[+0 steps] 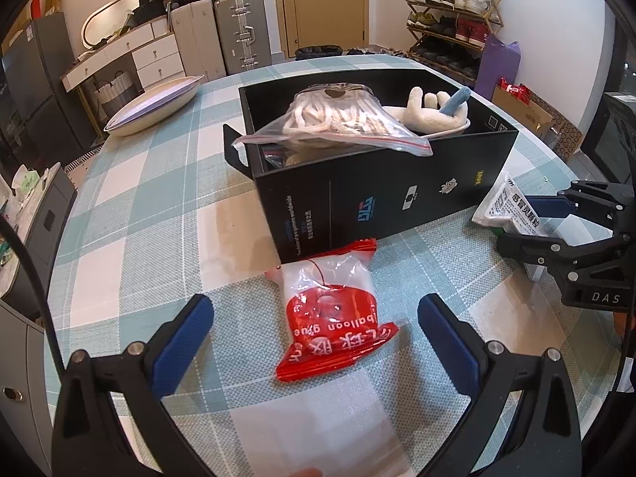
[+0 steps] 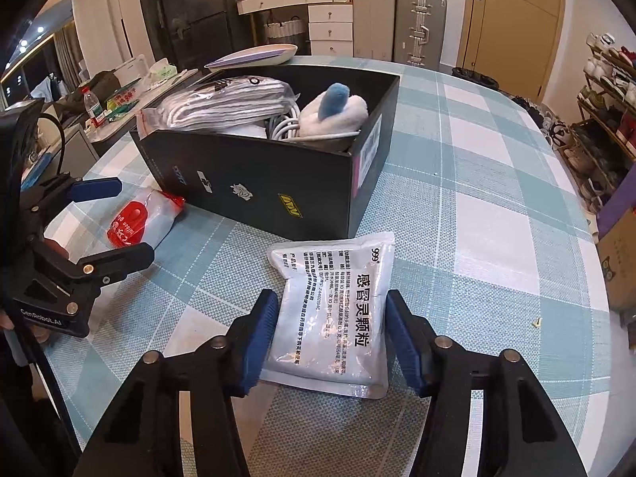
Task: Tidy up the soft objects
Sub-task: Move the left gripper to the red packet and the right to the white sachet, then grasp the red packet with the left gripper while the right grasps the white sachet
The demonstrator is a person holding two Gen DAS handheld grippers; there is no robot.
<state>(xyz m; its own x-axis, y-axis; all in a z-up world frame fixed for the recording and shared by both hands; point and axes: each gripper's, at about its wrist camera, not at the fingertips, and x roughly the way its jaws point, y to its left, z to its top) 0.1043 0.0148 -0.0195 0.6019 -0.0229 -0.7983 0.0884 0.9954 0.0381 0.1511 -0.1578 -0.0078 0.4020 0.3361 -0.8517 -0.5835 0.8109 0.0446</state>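
Note:
A black box (image 1: 377, 198) stands on the checked tablecloth and holds a zip bag of white cord (image 1: 342, 119) and a white plush toy (image 1: 429, 109). A red and clear balloon-glue packet (image 1: 334, 318) lies in front of the box, between the fingers of my open left gripper (image 1: 314, 318). A white medicine pouch (image 2: 338, 318) lies right of the box, between the fingers of my open right gripper (image 2: 332, 338). The fingers sit close to its sides. The box (image 2: 278, 187), the red packet (image 2: 139, 222) and the left gripper (image 2: 107, 218) also show in the right wrist view.
A white oval dish (image 1: 155, 107) lies at the table's far left. Suitcases (image 1: 238, 31), a dresser (image 1: 155, 55) and a shoe rack (image 1: 453, 16) stand beyond the table. A cardboard box (image 1: 524, 107) sits on the floor at the right.

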